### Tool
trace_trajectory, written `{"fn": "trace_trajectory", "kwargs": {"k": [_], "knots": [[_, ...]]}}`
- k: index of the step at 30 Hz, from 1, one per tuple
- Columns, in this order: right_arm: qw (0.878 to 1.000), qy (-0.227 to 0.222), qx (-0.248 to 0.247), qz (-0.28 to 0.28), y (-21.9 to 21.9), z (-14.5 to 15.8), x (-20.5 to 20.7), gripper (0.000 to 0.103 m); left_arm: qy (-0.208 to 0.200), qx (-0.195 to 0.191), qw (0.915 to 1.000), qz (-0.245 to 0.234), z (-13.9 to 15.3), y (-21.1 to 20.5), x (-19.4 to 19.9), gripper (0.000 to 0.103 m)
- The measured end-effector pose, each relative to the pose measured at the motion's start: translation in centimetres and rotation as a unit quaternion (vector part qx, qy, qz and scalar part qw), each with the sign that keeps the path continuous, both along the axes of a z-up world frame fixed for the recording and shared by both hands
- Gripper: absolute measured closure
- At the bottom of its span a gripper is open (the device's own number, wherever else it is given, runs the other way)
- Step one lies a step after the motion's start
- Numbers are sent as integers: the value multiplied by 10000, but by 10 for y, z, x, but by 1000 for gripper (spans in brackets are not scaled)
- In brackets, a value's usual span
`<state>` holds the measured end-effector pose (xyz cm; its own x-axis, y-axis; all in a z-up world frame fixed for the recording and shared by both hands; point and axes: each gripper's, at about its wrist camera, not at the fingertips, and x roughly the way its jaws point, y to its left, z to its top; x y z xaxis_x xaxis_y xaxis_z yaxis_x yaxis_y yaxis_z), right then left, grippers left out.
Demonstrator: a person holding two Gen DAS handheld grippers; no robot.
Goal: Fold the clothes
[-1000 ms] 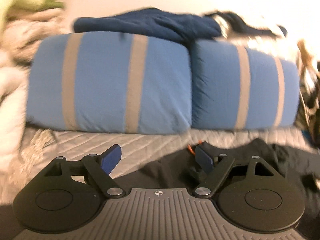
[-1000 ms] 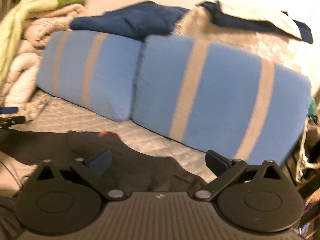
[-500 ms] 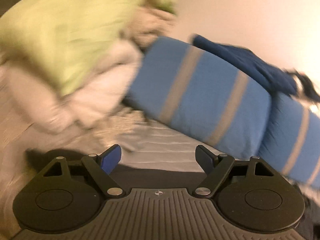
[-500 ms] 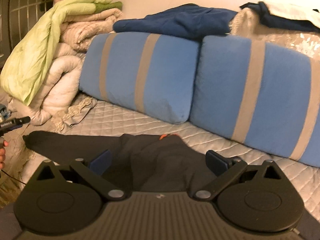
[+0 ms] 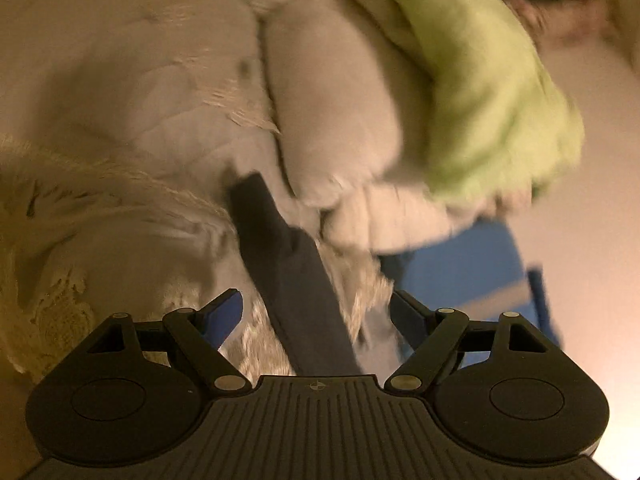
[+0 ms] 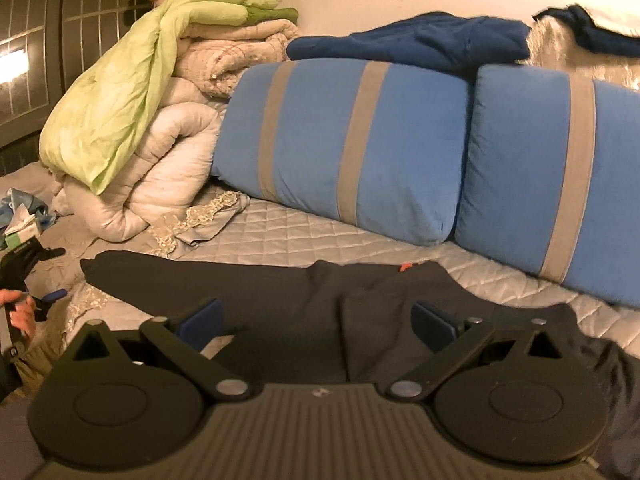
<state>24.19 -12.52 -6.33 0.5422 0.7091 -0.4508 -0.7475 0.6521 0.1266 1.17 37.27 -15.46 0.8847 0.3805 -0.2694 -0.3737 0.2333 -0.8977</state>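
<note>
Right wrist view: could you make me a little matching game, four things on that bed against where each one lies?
Things:
1. black garment
2. navy garment
3. green sheet
4. left gripper

Places:
A. draped over the rolled white duvet
B. at the far left edge, beside a hand
C. spread flat on the quilted cover
D. on top of the striped blue cushions

Pairs: 1-C, 2-D, 3-A, 4-B

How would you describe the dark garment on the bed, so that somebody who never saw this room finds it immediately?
Start from the two blue pillows with grey stripes that lean along the back of the bed. In front of them, on the grey quilted cover, the dark garment lies spread out flat. It is the only near-black fabric there, with one long sleeve reaching left and a small orange tag at its upper edge.
</note>
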Motion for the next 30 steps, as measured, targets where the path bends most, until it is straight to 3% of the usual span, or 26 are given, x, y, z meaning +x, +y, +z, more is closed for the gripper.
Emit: {"fn": "trace_trajectory", "kwargs": {"k": [2,6,10,15,17,19,20,24,30], "knots": [[9997,208,154,-47,-5,-11,4,0,-253,-254,9993,109,-6,10,0,23],[9952,744,604,-194,-23,-31,14,0,-339,-570,9977,160,-16,27,10,24],[9875,1198,930,-430,-38,-44,24,0,-232,-686,9974,61,-22,37,25,39],[9860,1231,1065,-370,-38,-43,27,0,-97,-688,9976,6,-25,40,35,46],[9872,1221,966,-335,-35,-44,26,0,24,-718,9974,55,-25,41,38,55],[9885,1184,899,-262,-31,-44,25,0,170,-759,9969,78,-25,41,40,82],[9889,1172,879,-233,-30,-45,24,0,241,-746,9969,76,-24,41,42,87],[9888,1200,860,-213,-30,-46,24,0,427,-369,9984,-7,-10,35,46,94],[9817,1553,1053,-319,-36,-50,33,0,820,596,9937,-475,34,7,61,95]]}}
